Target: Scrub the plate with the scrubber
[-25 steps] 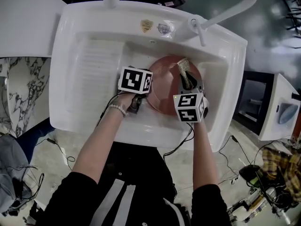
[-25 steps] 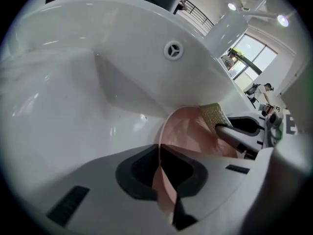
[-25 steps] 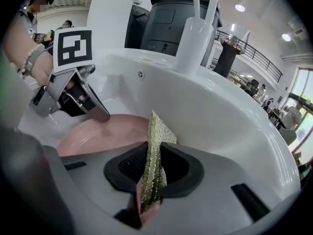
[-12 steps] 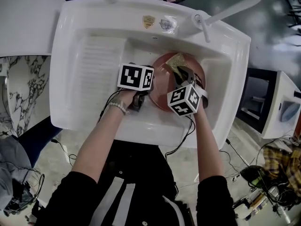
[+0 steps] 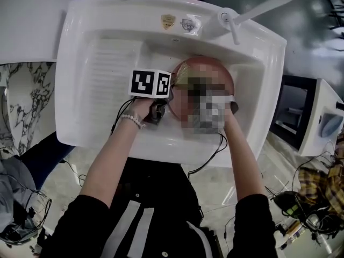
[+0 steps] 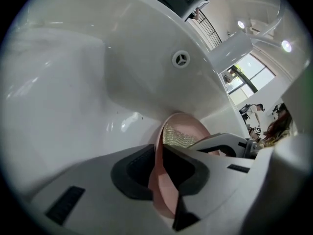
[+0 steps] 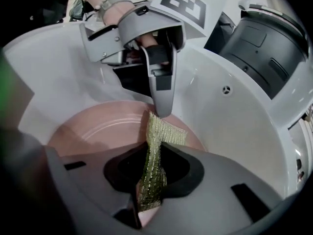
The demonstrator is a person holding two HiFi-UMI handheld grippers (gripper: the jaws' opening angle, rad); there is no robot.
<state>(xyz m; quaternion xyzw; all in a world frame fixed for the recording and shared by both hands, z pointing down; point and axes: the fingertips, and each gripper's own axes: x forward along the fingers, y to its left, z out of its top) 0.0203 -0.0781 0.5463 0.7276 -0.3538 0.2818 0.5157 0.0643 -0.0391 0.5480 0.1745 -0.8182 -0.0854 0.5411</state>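
Note:
A pink plate (image 5: 181, 104) stands tilted in the white sink's basin (image 5: 244, 85). My left gripper (image 6: 160, 153) holds the plate's left rim (image 6: 188, 129); its jaws are opening, and the rim still sits pinched between them. My right gripper (image 7: 155, 153) is shut on a folded green-gold scrubber (image 7: 164, 133), whose free end lies on the plate's face (image 7: 93, 126) just below the left gripper's finger (image 7: 161, 99). In the head view a mosaic patch hides the right gripper, and only the left gripper (image 5: 167, 102) under its marker cube shows.
A ridged drainboard (image 5: 113, 85) fills the sink's left half. The faucet spout (image 5: 263, 7) reaches in from the upper right. An overflow hole (image 6: 181, 59) sits in the back wall. A marble-look surface (image 5: 21, 106) lies to the left, and cables lie on the floor.
The right gripper has carried the scrubber leftward across the plate, from its upper right part toward the left gripper. The left gripper has stayed on the rim.

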